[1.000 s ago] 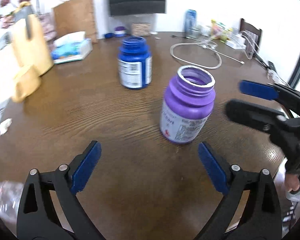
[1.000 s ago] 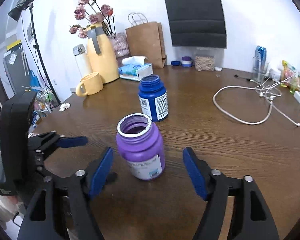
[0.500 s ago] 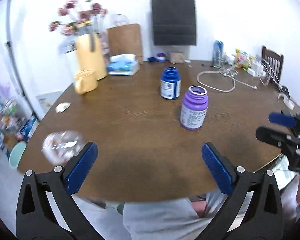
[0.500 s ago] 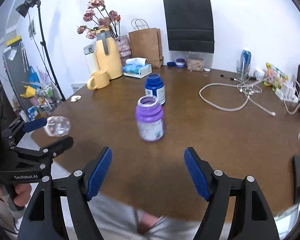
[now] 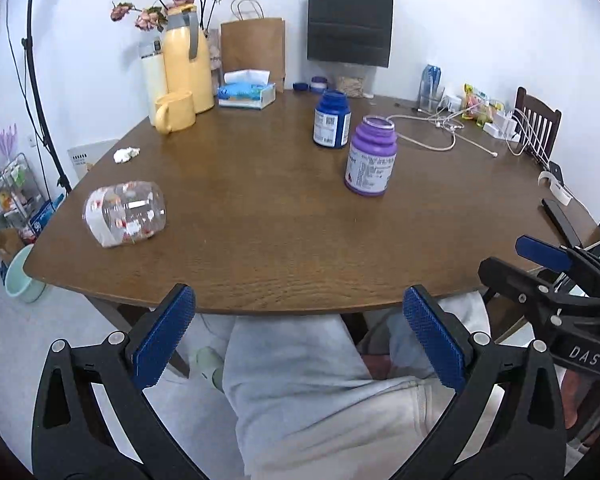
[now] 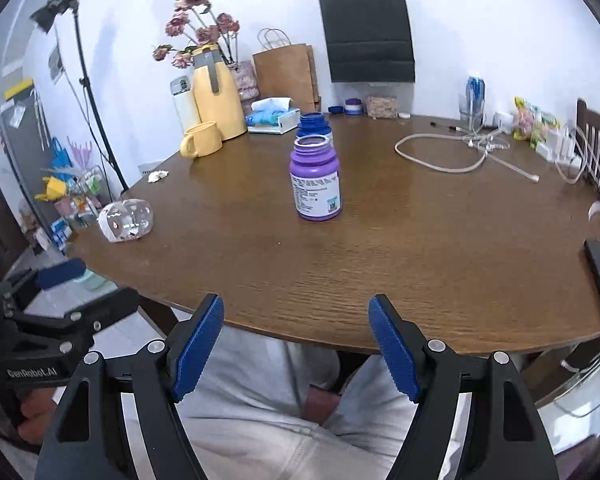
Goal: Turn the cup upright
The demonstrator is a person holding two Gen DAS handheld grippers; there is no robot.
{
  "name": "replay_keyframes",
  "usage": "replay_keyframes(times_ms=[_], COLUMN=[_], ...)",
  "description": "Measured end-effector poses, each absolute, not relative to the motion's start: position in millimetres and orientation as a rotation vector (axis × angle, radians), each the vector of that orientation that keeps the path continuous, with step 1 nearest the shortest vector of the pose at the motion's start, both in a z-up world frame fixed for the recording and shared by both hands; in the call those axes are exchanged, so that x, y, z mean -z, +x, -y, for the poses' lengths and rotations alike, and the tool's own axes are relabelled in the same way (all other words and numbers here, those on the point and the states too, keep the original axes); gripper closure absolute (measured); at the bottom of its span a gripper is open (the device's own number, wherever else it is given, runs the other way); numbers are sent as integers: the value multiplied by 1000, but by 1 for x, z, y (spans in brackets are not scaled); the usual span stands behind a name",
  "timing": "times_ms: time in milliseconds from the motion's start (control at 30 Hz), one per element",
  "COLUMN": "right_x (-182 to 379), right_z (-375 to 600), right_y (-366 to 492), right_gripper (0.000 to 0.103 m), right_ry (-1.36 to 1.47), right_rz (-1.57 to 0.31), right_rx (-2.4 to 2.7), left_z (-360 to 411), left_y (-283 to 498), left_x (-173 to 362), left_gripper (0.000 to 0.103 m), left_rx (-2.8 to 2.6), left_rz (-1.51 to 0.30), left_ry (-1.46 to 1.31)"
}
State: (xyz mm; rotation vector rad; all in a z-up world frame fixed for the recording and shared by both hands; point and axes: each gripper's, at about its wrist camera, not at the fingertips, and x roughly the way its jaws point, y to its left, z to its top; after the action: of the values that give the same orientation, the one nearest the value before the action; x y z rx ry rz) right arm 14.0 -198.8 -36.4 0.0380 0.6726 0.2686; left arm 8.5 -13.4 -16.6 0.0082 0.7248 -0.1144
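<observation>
Your left claw (image 5: pixel 296 336) and right claw (image 6: pixel 296 348) both hang wide apart, holding nothing, off the near edge of the surface (image 5: pixel 268 208). Your clear cup (image 5: pixel 125 213) lies on its side by the left edge.

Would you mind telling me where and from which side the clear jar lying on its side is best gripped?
Probably across its rounded middle, from above. The clear jar lies on its side near the table's left edge, nearest the open left gripper.

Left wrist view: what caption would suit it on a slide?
Open left gripper held off the table; clear jar on its side, purple jar upright.
</observation>
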Motion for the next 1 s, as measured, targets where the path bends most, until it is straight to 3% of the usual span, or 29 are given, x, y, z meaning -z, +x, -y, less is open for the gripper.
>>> replay_keyframes(times_ms=[1000], right_x=[26], right_z=[206], right_y=[13], right_gripper=[24], right_ry=[53], right_rz=[-641], right_rx=[-268], left_z=[10], left_y=[8], left_x=[9], left_gripper=[0], left_rx=[71], left_rz=[-703], left_ry=[9])
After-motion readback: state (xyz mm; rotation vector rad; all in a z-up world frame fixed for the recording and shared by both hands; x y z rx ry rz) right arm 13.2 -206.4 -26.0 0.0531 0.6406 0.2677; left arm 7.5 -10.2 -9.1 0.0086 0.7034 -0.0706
